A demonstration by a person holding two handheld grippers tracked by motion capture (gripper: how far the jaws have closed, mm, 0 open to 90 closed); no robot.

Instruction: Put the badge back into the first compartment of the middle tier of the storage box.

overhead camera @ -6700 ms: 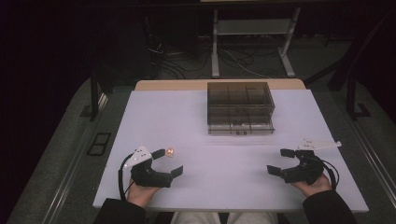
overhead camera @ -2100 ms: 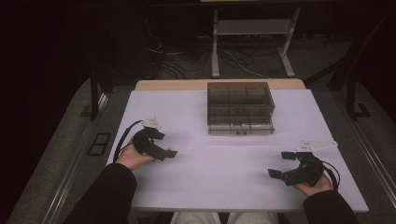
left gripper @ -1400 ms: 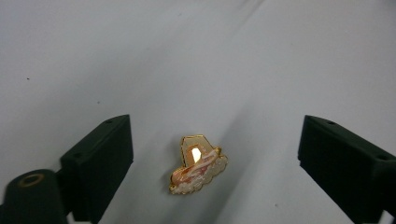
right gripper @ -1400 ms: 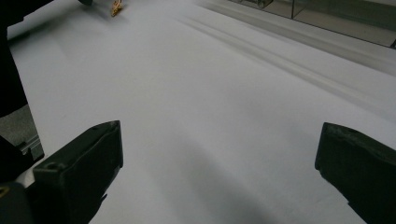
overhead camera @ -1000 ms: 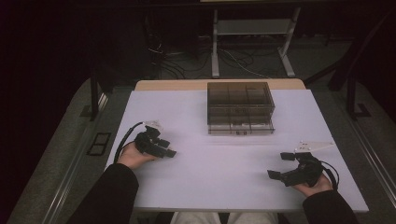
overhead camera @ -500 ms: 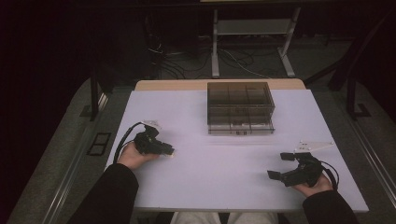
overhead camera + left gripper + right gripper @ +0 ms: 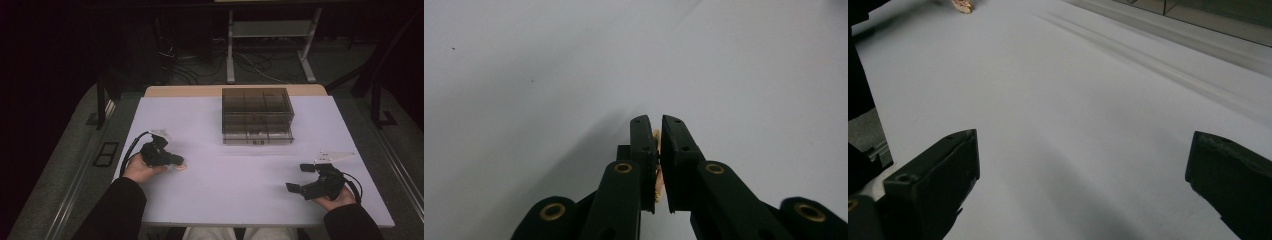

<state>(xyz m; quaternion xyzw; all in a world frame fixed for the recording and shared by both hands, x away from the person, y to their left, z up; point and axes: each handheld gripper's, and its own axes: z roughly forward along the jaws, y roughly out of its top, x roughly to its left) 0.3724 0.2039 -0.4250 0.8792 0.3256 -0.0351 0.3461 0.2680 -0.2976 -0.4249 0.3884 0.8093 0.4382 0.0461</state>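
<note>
The left tongs have just been closing and now pinch a small orange-tan piece between their pads; in the left gripper view only a thin sliver of it shows in the slit between the two black jaws, standing on edge and running back along them. In the high view the left tongs lie low over the table, and the piece peeks out at their tip, on or just above the surface; whether it has left the table I cannot tell. What the piece is cannot be made out.

From these tongs the drawer box lies ahead and off to their right, well apart, with bare table between. That is the relation the next move likely turns on: the pinched piece would have to be carried forward and rightward to reach the box, and the left hand is the one already holding it.

The right tongs stand spread wide with nothing between them, resting low at the near right of the table. The piece lies far off to their left, a small tan spot at the top edge of the right gripper view; the box is ahead of them, slightly left.
</note>
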